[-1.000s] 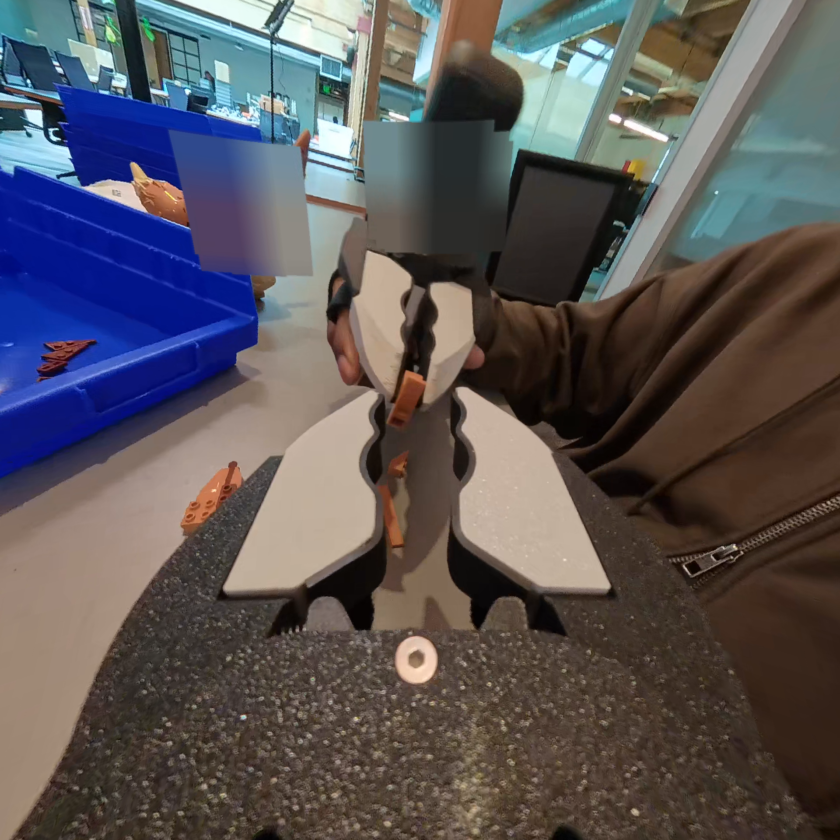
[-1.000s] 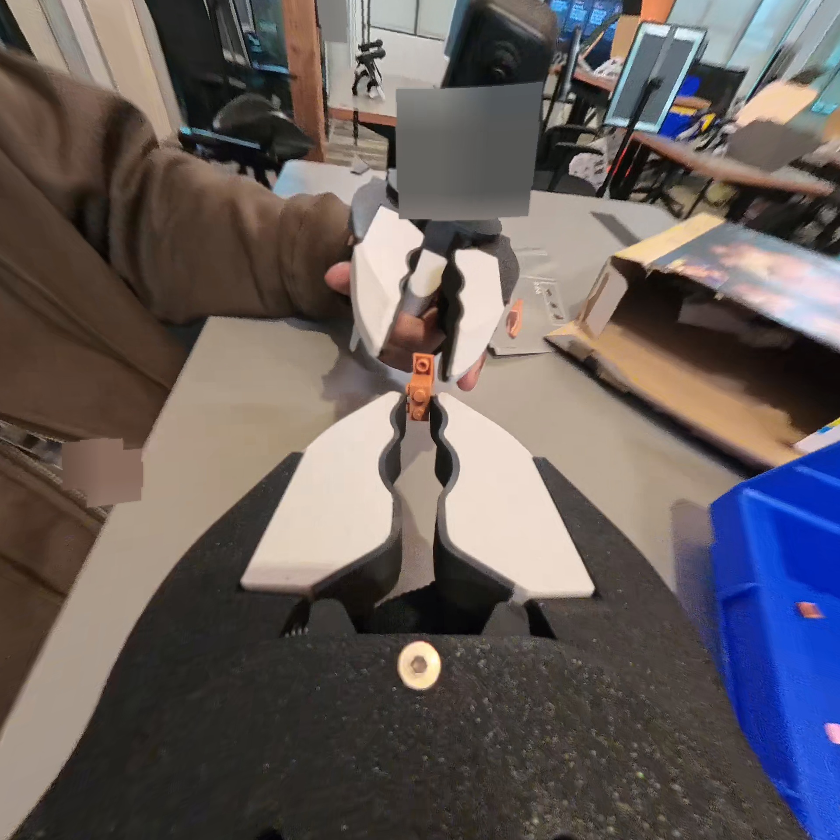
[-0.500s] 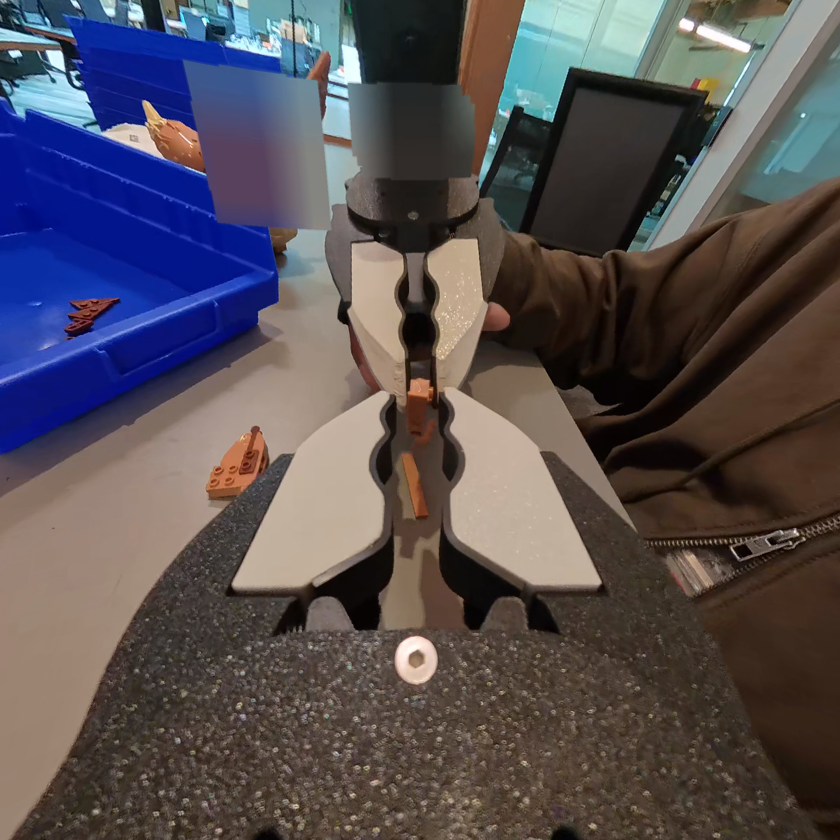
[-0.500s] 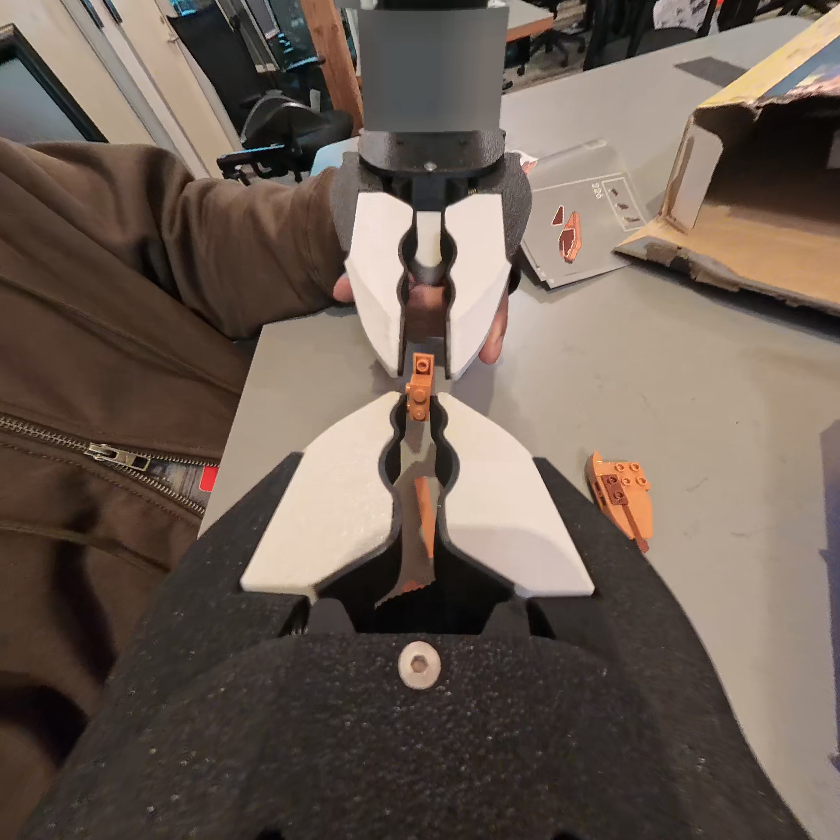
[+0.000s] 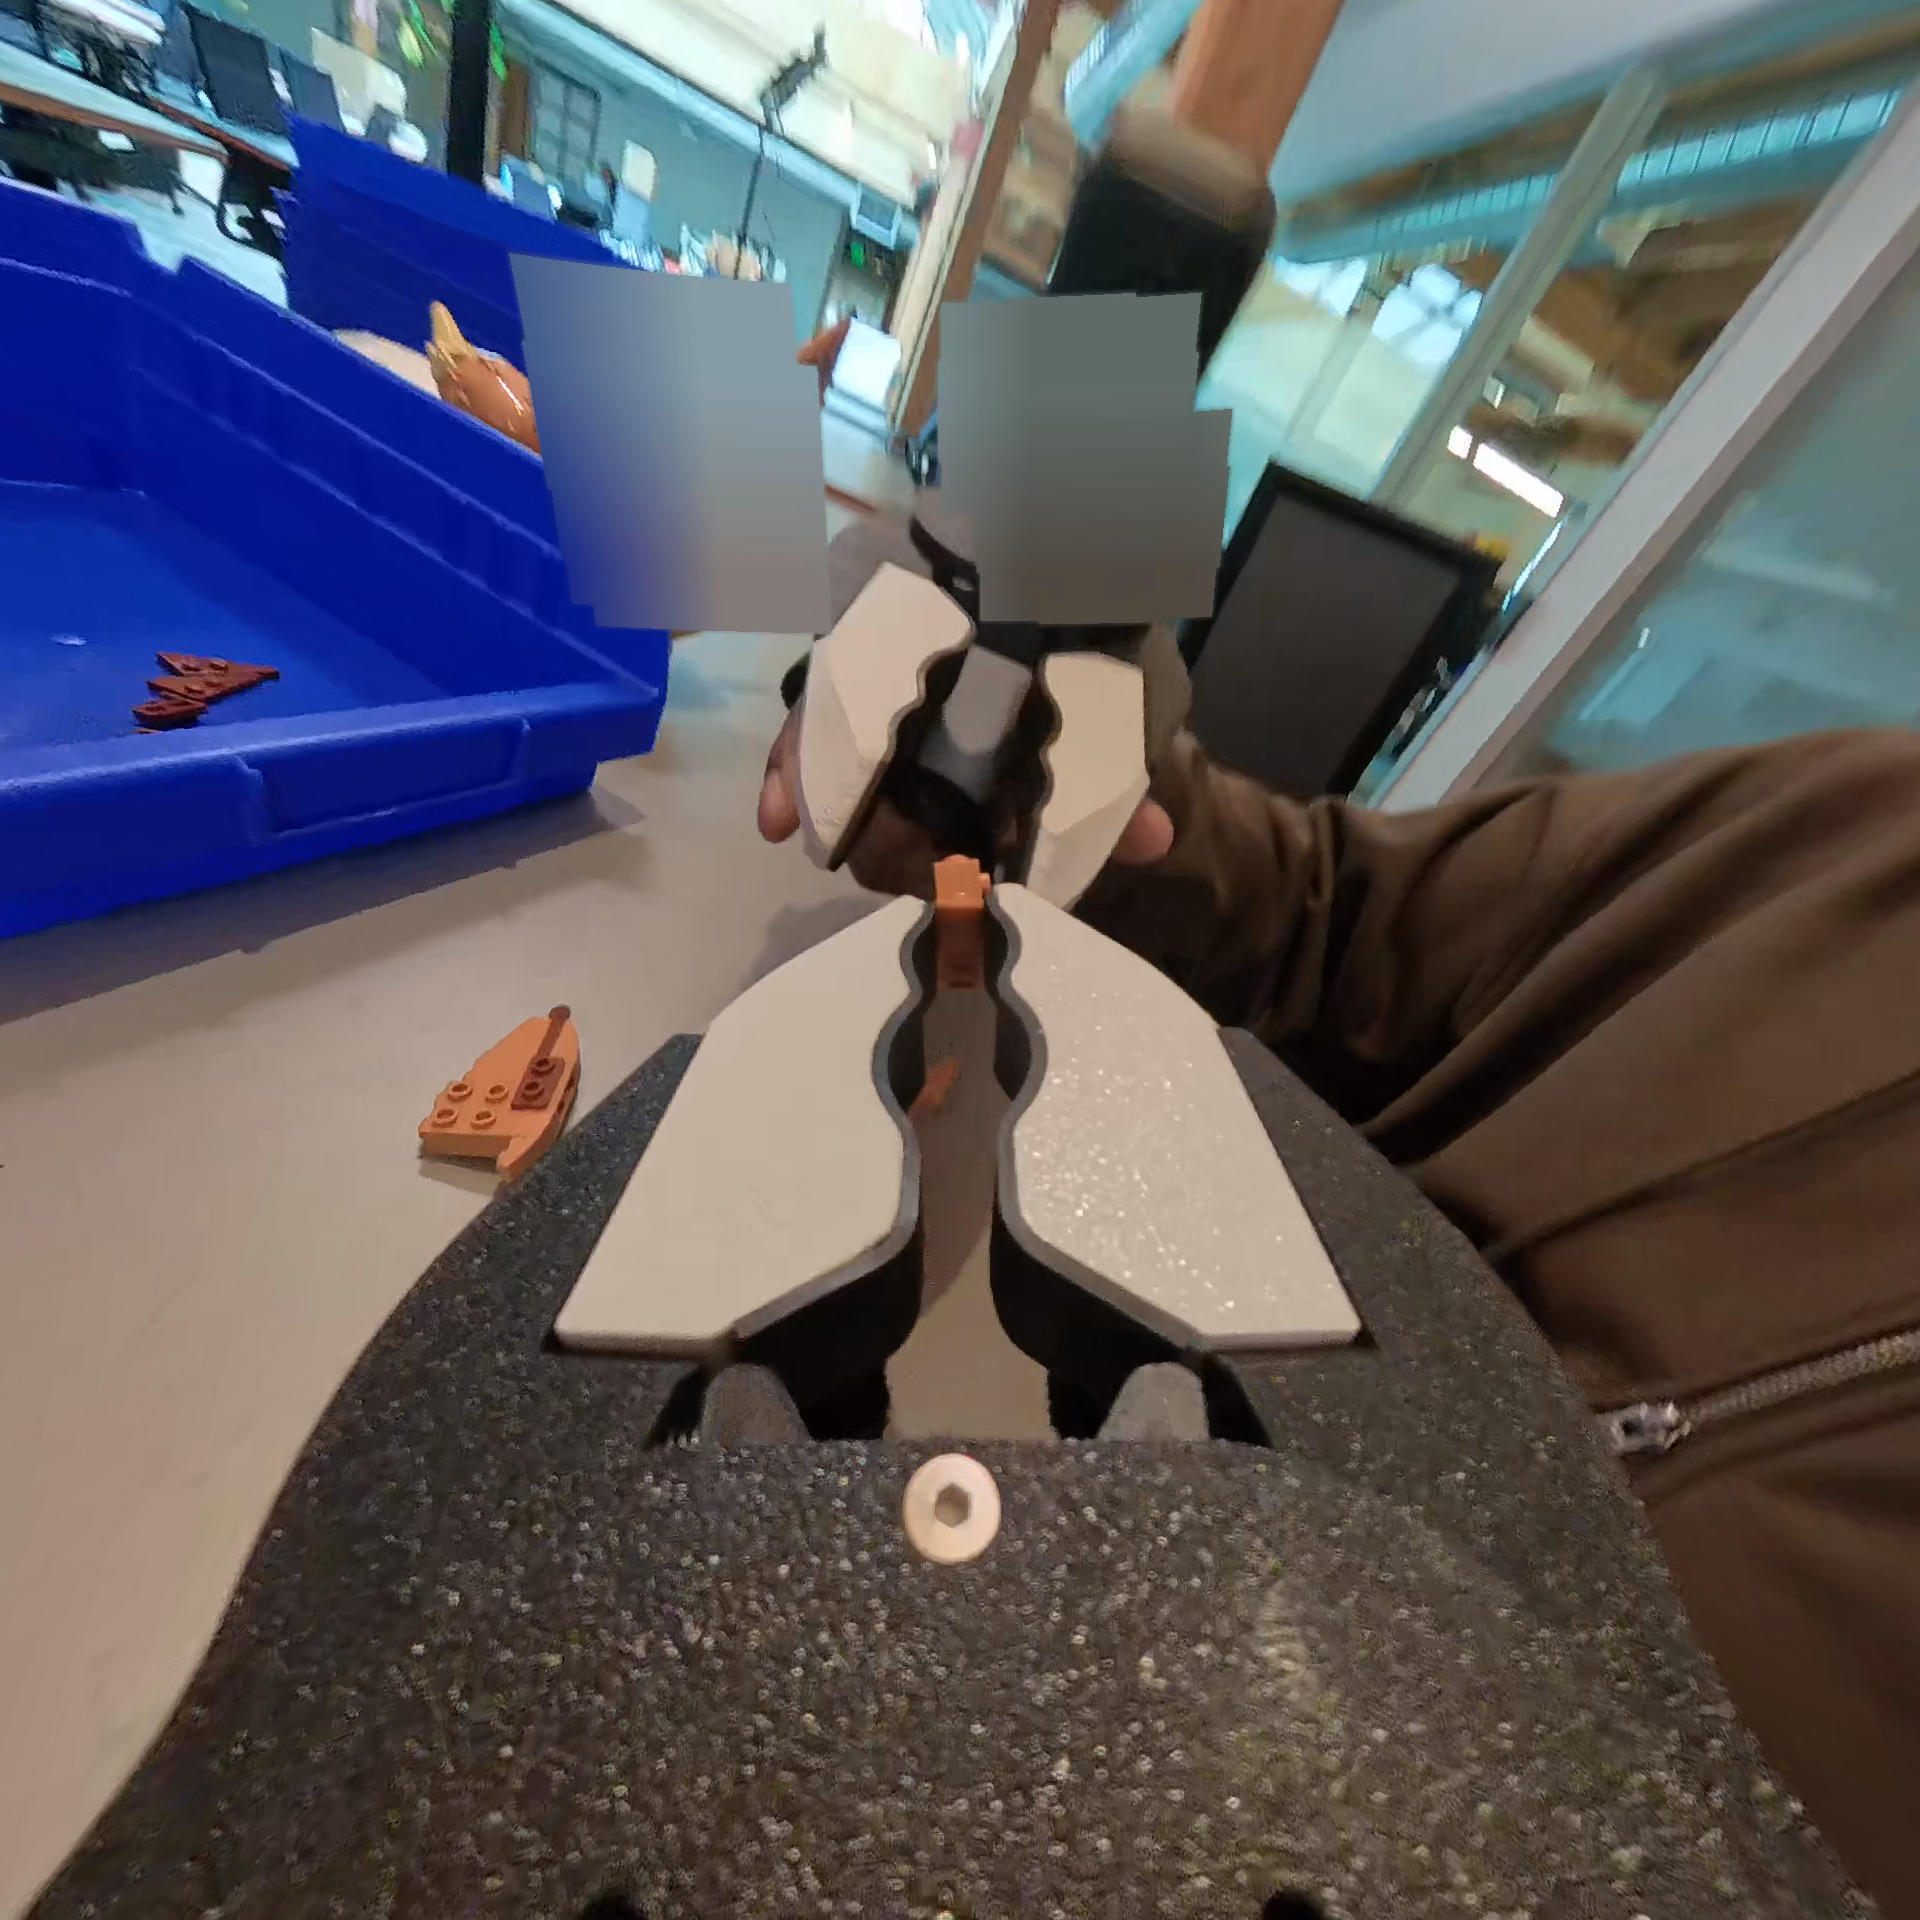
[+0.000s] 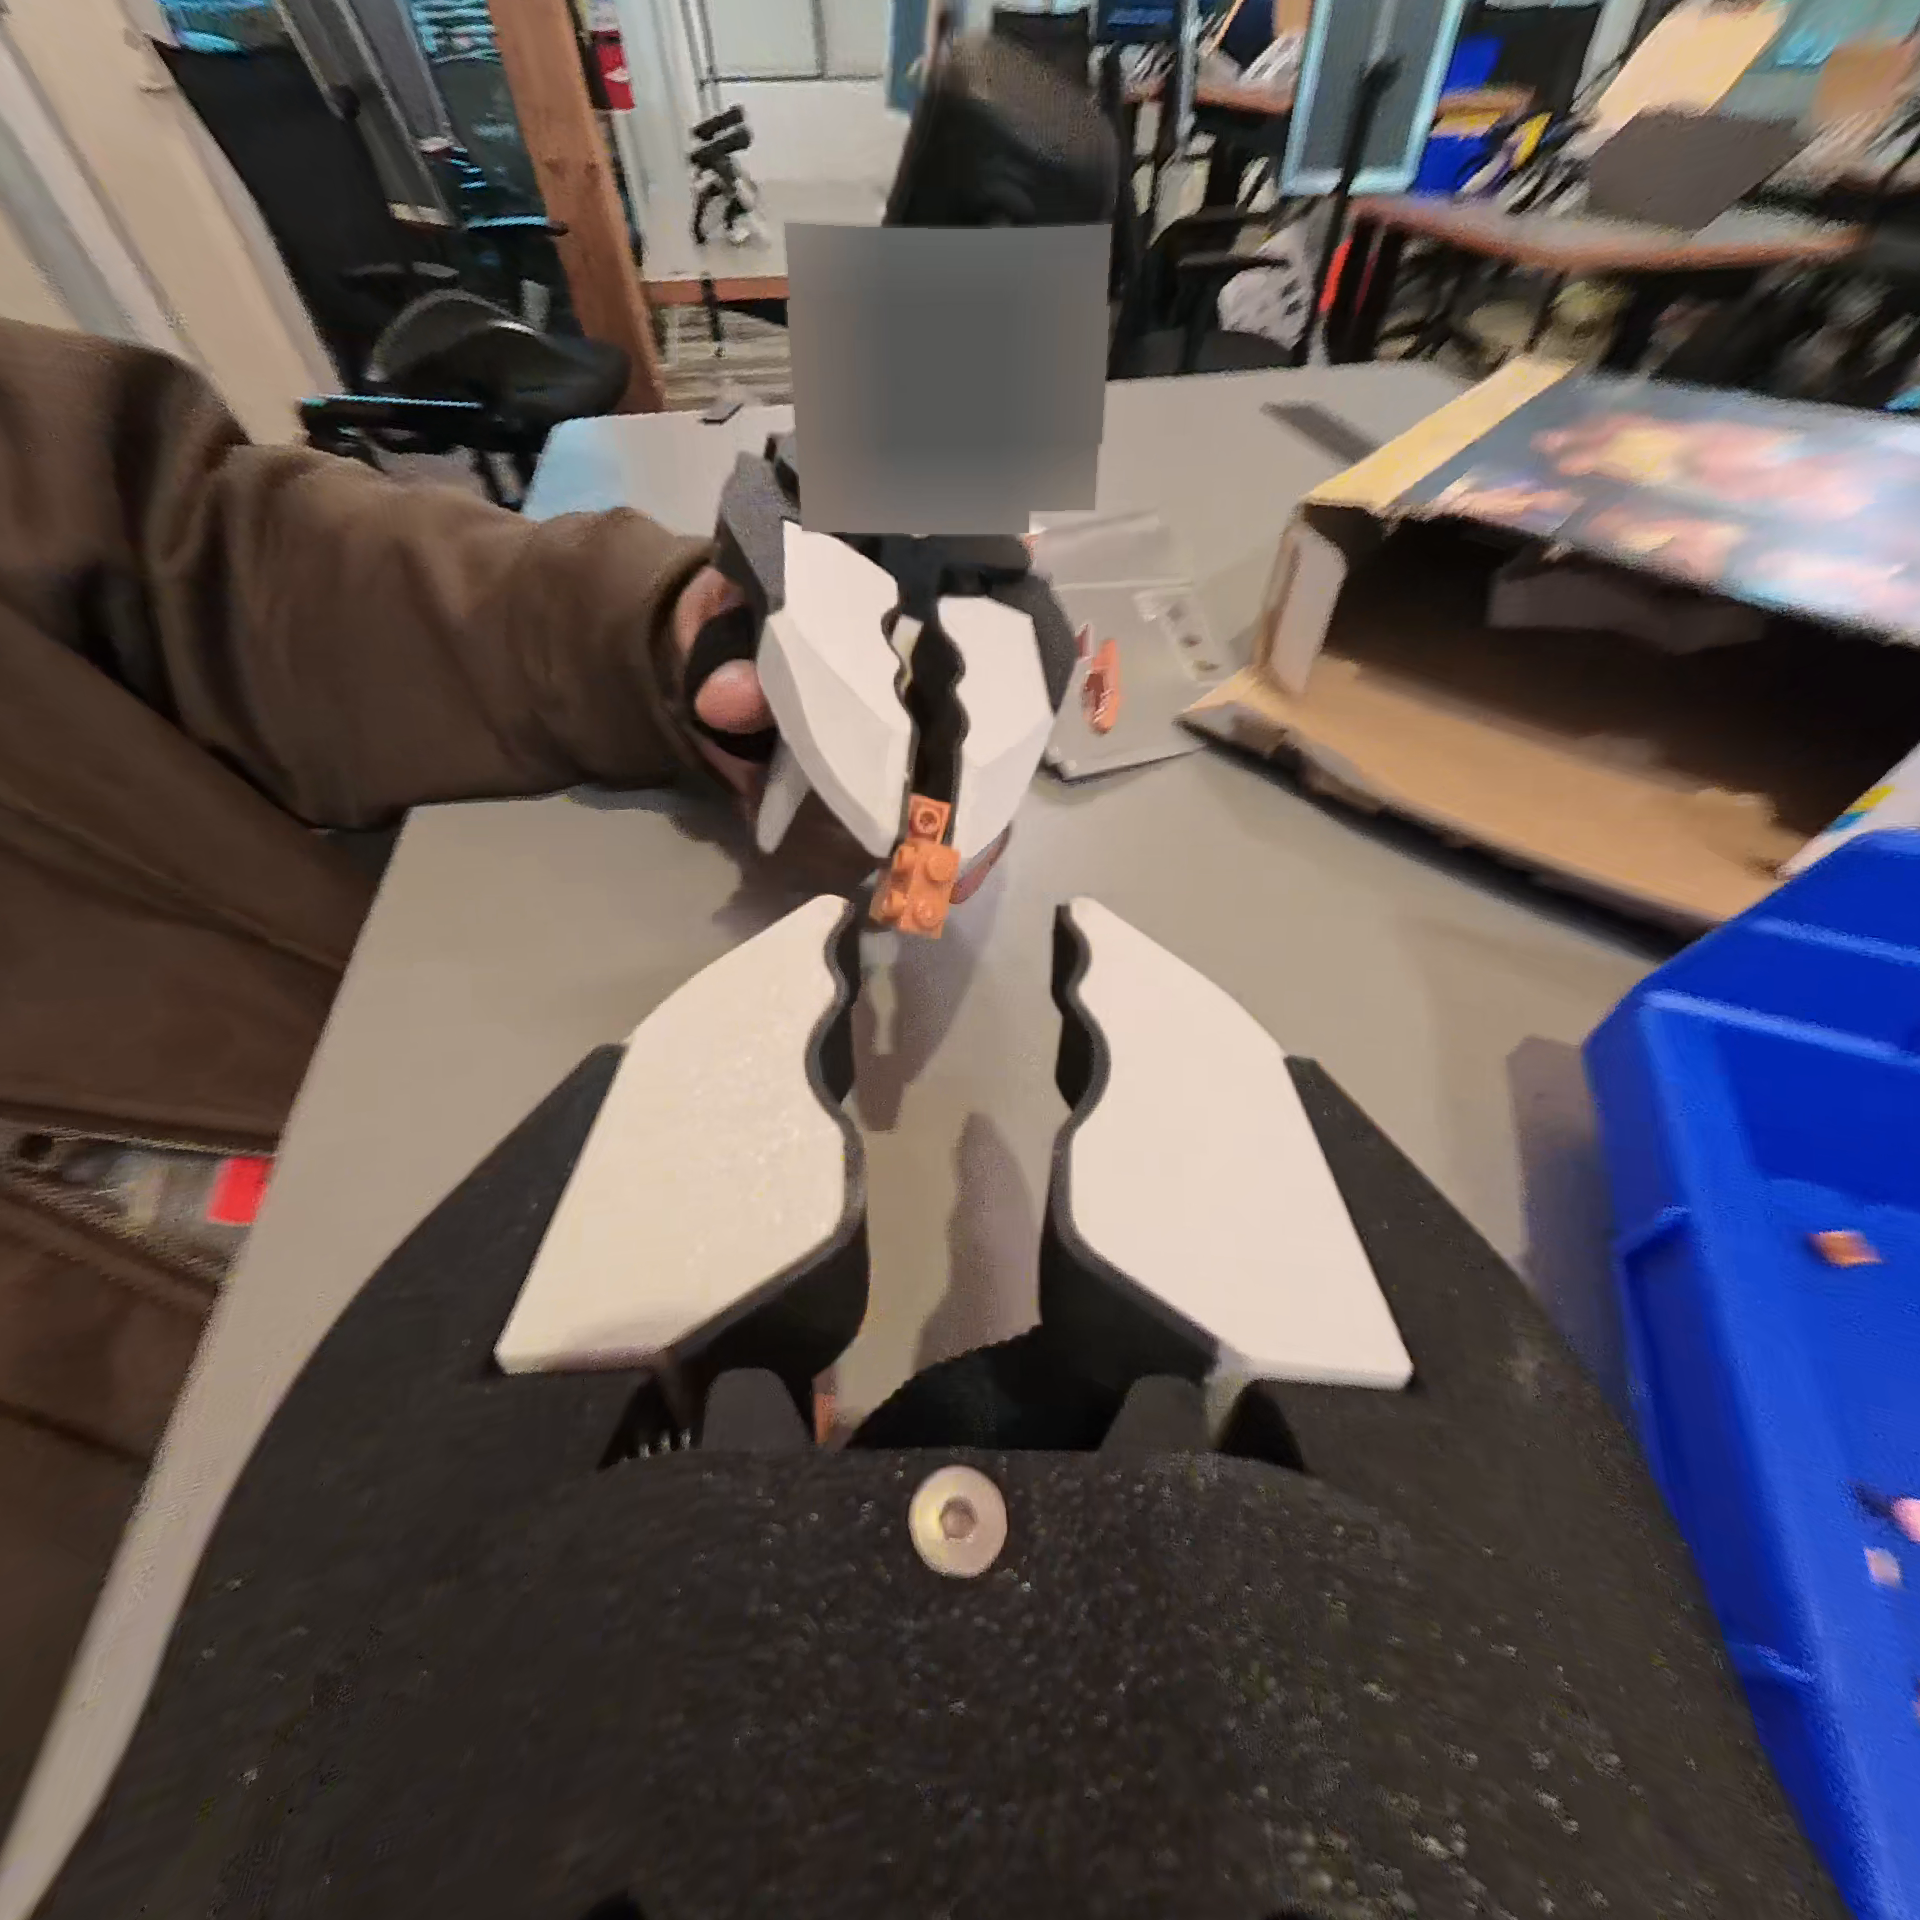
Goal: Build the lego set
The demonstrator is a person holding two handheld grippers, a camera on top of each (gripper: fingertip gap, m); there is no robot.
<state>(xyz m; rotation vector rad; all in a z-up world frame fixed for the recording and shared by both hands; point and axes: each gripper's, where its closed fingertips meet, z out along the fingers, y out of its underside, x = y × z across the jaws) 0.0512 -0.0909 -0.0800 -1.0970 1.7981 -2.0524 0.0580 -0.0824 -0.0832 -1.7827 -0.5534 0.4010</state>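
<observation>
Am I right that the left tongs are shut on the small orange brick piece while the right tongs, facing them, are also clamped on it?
Not quite. The left tongs are shut on the small orange brick piece, but the right tongs stand open, their fingers apart on either side and clear of the piece, as the right wrist view shows.

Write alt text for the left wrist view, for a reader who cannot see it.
The left gripper has its jaws closed on a small orange brick piece, held above a grey table. Facing it, the right gripper has its jaws apart. A small orange brick assembly lies on the table, left of the jaws, and a blue bin stands farther left.
</observation>
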